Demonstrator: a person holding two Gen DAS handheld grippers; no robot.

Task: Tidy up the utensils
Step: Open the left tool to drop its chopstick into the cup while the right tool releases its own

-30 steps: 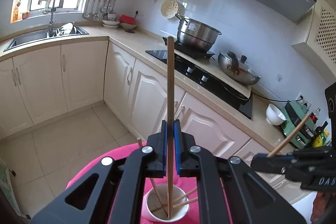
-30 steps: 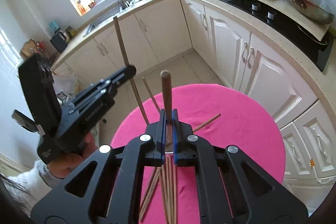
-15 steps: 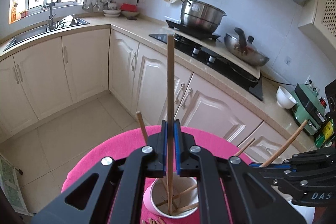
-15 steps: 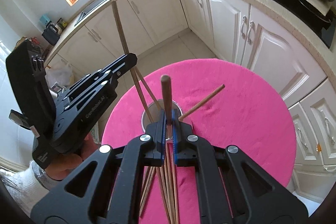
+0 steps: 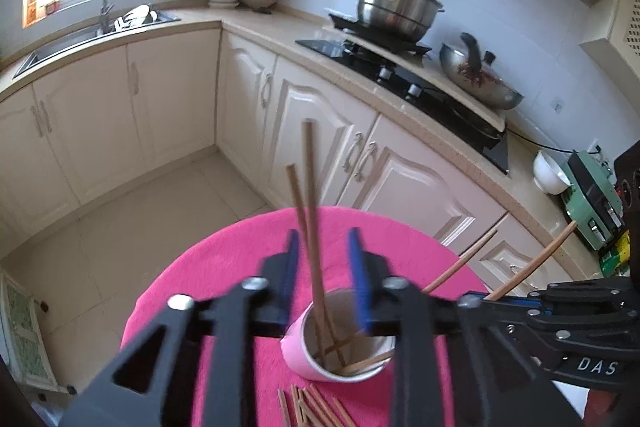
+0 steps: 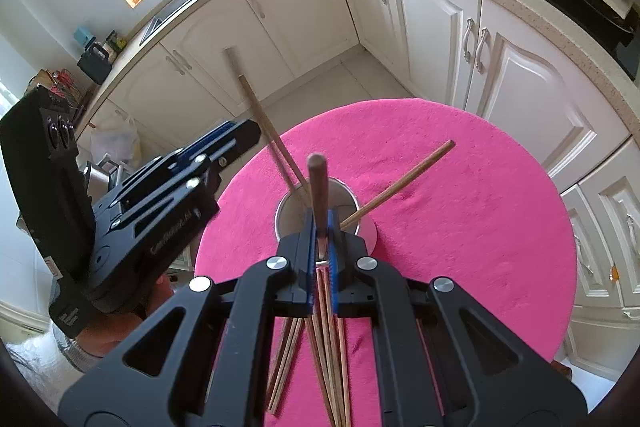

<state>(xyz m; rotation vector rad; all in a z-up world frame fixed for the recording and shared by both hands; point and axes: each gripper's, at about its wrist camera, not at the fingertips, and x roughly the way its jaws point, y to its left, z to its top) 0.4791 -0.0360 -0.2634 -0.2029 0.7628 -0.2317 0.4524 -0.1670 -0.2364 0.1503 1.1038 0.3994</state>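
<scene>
Left gripper [image 5: 324, 263] has just been opening; its chopstick [image 5: 312, 211] stands free between the jaws, leaning in the cup [image 5: 340, 355] on the pink bench [image 6: 460, 227]. Right gripper [image 6: 322, 227] clamps another chopstick [image 6: 318, 179] above the rim: release next, I reckon.

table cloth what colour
Bright pink table cloth, clearest in the right wrist view.

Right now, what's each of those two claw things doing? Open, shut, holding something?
Left gripper: open, jaws just opened, chopstick loose between them, standing in cup.
Right gripper: shut on brown chopstick.
</scene>
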